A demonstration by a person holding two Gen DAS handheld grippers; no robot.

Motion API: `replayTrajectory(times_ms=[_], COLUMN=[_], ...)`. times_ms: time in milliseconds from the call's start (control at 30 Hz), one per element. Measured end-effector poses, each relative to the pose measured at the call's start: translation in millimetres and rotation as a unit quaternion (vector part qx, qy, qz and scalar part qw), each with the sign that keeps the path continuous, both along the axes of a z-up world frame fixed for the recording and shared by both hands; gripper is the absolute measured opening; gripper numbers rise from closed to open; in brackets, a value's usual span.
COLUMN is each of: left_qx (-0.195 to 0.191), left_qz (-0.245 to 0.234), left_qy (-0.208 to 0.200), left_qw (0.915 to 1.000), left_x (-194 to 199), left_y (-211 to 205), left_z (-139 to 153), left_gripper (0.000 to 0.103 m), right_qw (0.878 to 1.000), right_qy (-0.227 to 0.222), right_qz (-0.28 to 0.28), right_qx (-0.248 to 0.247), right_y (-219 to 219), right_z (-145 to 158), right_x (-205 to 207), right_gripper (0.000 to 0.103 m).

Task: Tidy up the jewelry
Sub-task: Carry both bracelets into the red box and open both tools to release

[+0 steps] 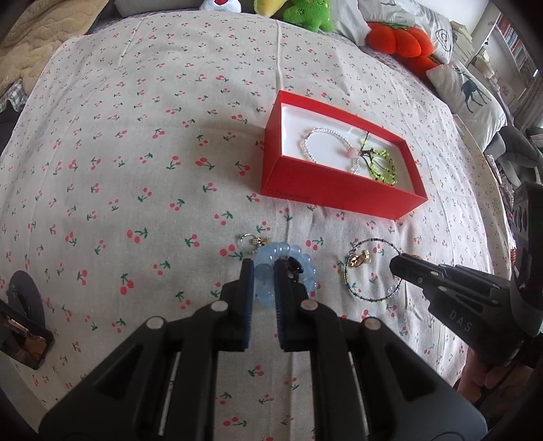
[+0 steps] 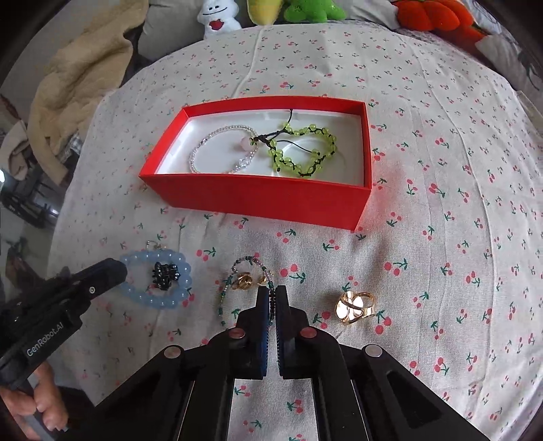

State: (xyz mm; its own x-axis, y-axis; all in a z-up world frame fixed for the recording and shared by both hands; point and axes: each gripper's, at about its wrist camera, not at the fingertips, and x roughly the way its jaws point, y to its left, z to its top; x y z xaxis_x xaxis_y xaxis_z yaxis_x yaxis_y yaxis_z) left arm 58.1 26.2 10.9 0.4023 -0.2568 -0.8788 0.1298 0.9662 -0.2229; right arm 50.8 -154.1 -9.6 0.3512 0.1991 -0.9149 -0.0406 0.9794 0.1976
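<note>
A red box on the cherry-print cloth holds a clear bead bracelet and a green bead bracelet. My left gripper is shut on a blue bead bracelet lying on the cloth; a black clip lies inside its loop. My right gripper is shut on a thin dark beaded bracelet. Gold earrings lie inside that loop.
A gold ring lies right of my right gripper. A small silver keyring charm lies beyond the blue bracelet. Plush toys and pillows line the far edge. A beige blanket is at far left.
</note>
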Motion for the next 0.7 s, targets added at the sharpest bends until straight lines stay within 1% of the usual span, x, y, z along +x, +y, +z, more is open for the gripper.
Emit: replayTrajectory(times_ms=[400, 700], left_qx=[-0.028, -0.055], left_qz=[-0.016, -0.032], left_qy=[-0.034, -0.059], left_qw=[0.9989, 0.9962], left_x=[-3, 3], left_y=[-19, -33], left_z=[36, 58], left_gripper=[0.013, 0.013], right_qw=[0.999, 0.997], right_qy=[-0.039, -0.062], right_qz=[0.005, -0.009], right_qx=[0.034, 0.054], right_y=[-12, -23], right_z=[39, 55], right_x=[-12, -6], right_gripper=[0.003, 0.003])
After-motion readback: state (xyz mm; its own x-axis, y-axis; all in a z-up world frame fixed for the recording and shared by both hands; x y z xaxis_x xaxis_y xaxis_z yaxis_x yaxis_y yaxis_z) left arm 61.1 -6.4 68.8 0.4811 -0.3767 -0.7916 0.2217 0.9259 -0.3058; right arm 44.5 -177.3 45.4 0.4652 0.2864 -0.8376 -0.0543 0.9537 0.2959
